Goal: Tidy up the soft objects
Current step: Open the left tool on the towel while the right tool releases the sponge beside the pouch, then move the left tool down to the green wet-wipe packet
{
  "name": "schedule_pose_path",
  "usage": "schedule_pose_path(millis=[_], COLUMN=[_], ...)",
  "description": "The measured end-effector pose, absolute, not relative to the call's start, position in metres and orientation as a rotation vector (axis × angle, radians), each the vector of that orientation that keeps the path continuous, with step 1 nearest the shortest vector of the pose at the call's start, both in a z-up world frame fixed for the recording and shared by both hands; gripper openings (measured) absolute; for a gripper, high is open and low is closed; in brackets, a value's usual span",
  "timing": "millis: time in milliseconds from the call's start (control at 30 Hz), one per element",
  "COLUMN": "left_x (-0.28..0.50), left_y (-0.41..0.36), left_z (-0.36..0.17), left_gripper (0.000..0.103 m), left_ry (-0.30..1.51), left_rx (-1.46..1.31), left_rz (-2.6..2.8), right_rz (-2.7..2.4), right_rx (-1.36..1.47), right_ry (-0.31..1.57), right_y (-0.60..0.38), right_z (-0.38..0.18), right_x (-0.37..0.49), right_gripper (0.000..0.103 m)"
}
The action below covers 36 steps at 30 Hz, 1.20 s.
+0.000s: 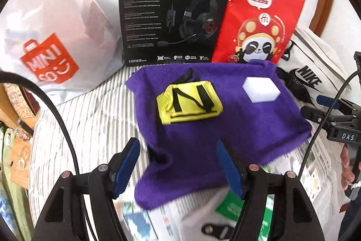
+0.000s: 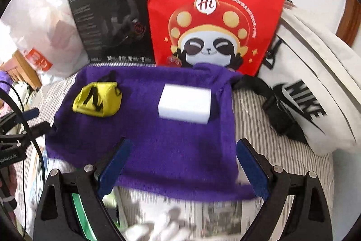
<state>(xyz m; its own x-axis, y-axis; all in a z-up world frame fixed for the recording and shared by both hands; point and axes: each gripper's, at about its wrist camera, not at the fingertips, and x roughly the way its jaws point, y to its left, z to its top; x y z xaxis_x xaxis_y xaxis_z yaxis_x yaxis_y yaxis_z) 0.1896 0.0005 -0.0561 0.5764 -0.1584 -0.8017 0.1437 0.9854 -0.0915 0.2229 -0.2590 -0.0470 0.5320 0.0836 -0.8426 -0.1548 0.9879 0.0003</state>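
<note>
A purple knitted cloth (image 1: 225,128) (image 2: 158,150) lies spread flat on the striped bedsheet (image 1: 90,116). On it rest a yellow pouch with black straps (image 1: 189,103) (image 2: 97,101) and a white foam block (image 1: 261,89) (image 2: 185,103). My left gripper (image 1: 178,150) hovers open above the cloth's near left edge, with nothing pressed between its blue pads. My right gripper (image 2: 183,148) stands wide open over the cloth's near right part, holding nothing. Each gripper shows at the edge of the other's view: the right gripper (image 1: 315,106) and the left gripper (image 2: 33,120).
Along the back stand a white Miniso bag (image 1: 49,60), a black headset box (image 1: 171,15) and a red paper bag with a panda (image 2: 214,3). A white Nike bag (image 2: 315,105) lies at the right. Printed papers (image 2: 214,218) lie under the cloth's near edge.
</note>
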Motion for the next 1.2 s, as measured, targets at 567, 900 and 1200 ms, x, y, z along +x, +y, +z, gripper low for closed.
schedule_pose_path(millis=[567, 900, 1200], left_x=[0.111, 0.1, 0.109], left_y=[-0.019, -0.043, -0.067], left_z=[-0.074, -0.095, -0.104], left_gripper=[0.07, 0.07, 0.07], left_ry=[0.998, 1.059, 1.09], left_rx=[-0.061, -0.115, -0.103], left_rz=[-0.219, -0.237, -0.246], right_rz=[0.08, 0.055, 0.068], right_rx=[0.014, 0.037, 0.052], right_ry=[1.013, 1.012, 1.032], right_y=[-0.295, -0.322, -0.331], right_z=[-0.044, -0.04, -0.05], right_x=[0.113, 0.073, 0.069], right_gripper=[0.094, 0.094, 0.094])
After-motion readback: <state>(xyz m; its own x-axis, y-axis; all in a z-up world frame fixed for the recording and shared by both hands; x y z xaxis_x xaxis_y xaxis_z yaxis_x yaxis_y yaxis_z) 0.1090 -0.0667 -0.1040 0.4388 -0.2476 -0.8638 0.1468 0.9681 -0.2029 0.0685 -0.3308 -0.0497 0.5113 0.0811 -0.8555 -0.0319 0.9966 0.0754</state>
